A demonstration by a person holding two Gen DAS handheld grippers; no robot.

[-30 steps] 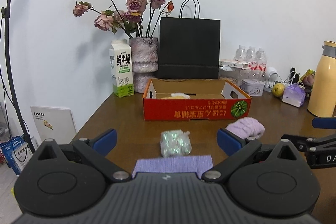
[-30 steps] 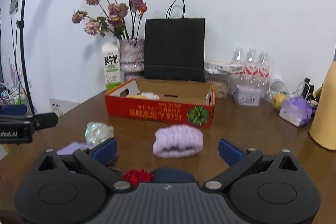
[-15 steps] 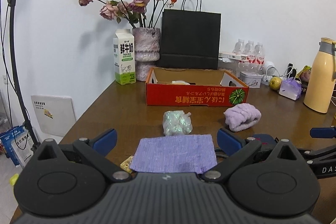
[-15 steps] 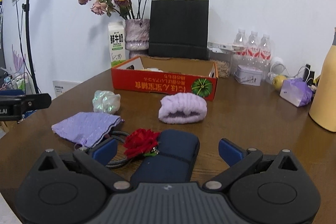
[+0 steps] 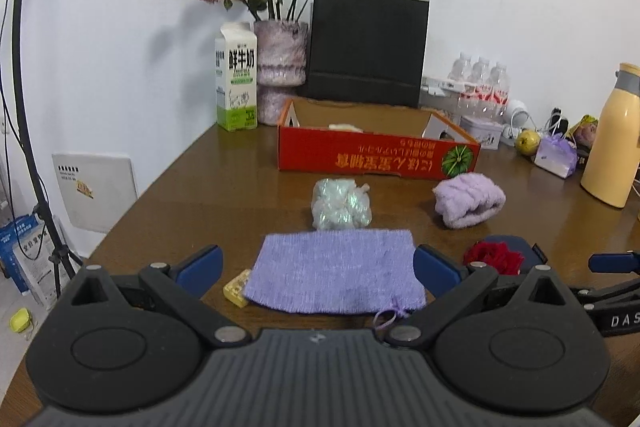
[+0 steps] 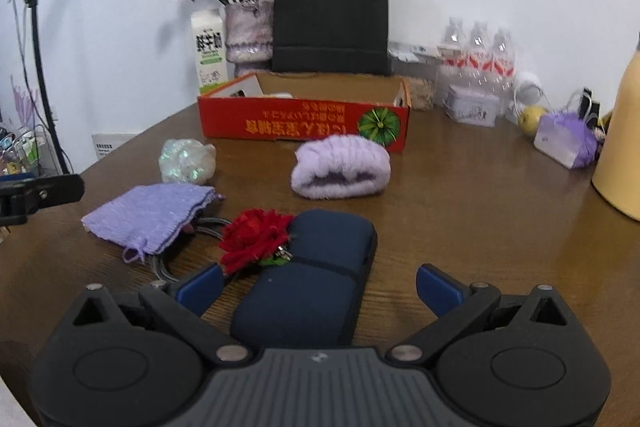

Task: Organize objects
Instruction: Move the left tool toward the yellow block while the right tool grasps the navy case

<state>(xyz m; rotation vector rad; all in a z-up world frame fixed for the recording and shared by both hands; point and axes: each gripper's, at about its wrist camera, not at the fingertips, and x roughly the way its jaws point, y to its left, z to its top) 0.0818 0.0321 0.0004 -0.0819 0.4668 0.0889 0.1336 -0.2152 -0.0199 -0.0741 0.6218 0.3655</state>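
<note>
Jaws apart on both sides: our left gripper (image 5: 318,263) stands spread wide over a lavender knit pouch (image 5: 335,270), and our right gripper (image 6: 318,285) stands equally wide over a navy case (image 6: 310,283), neither clamped on anything. The pouch lies flat on the brown wooden table (image 5: 224,195) between the left fingers, a small yellow block (image 5: 237,288) peeking from under its left edge. Just beyond it sits an iridescent crumpled packet (image 5: 341,203), touching or nearly touching the pouch's far edge. From the right wrist view we see a red fabric flower (image 6: 256,239) resting on the case's left near corner, with a grey braided cable (image 6: 188,247) running out from beneath the pouch beside it. A fluffy lilac headband (image 6: 341,167) lies near the middle of the table, just in front of the red cardboard box (image 6: 304,121), which stands open at the top with a pale item barely visible inside. Behind the box, against the white wall, we see a milk carton (image 5: 236,77), a vase of dried roses (image 5: 282,63) and a black paper bag (image 5: 366,47). Water bottles (image 6: 478,49), a small tin (image 6: 472,105), a lilac gift bag (image 6: 566,139) and a yellow flask (image 5: 612,135) crowd the table's right side.
</note>
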